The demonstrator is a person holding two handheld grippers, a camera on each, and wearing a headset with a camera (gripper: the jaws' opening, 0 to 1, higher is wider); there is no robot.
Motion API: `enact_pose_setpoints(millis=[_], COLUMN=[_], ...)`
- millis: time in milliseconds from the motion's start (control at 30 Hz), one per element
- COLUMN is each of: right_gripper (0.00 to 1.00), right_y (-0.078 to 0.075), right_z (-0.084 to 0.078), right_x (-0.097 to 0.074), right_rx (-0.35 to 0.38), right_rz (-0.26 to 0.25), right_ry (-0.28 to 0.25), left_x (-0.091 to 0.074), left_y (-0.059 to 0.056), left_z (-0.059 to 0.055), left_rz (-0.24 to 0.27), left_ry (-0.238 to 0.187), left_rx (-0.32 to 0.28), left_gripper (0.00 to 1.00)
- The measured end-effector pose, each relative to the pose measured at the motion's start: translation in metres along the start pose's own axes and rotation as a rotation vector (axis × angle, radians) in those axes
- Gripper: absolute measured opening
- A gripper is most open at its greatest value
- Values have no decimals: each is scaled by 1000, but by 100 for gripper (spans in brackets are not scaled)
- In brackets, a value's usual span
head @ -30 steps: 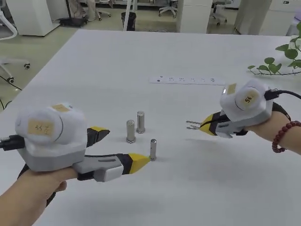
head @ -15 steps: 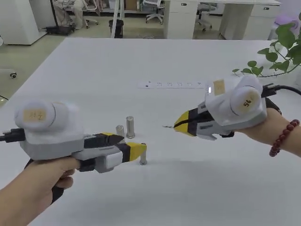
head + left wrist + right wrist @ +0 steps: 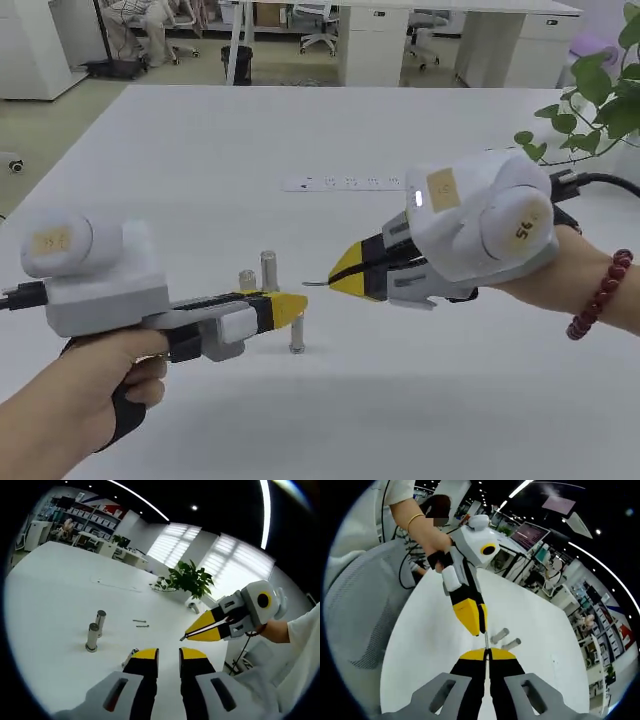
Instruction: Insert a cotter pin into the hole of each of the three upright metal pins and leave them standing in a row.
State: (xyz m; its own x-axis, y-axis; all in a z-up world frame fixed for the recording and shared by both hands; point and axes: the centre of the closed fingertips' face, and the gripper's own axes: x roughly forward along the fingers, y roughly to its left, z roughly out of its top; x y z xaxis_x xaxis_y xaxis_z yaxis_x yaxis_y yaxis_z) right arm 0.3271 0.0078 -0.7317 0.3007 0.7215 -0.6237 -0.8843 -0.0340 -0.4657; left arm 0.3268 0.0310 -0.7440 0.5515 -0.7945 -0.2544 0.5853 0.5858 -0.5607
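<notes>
Right tool (image 3: 336, 282) pinches a cotter pin (image 3: 316, 284), held over the bench (image 3: 450, 400); left tool (image 3: 299, 304) narrowly spread, empty, just beside near pin (image 3: 297, 338); two pins (image 3: 268, 270) stand behind it. I judge the cotter pin light, springy, slippery: grip near its head; near pin tips easily: steady mid-shaft.

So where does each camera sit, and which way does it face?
Head view: on the head, down at table, left gripper, right gripper, left hand, right hand.
Left gripper view: along its jaws toward metal pins, right gripper.
Right gripper view: along its jaws, cotter pin held, toward left gripper.
Shared: each gripper view shows the other gripper.
</notes>
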Motion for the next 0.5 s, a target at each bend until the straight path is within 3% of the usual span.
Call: enact_pose_setpoints(millis=[300, 500], right_gripper=[1, 2], right_y=[8, 7], right_z=[7, 7], right_x=[3, 3], right_rx=[-7, -1], right_rz=[12, 6], right_ry=[-12, -11], left_x=[1, 1], left_y=[-4, -8], left_z=[-3, -2], left_rz=[-35, -65], left_ry=[1, -13], left_rx=[-51, -77], left_gripper=[2, 2])
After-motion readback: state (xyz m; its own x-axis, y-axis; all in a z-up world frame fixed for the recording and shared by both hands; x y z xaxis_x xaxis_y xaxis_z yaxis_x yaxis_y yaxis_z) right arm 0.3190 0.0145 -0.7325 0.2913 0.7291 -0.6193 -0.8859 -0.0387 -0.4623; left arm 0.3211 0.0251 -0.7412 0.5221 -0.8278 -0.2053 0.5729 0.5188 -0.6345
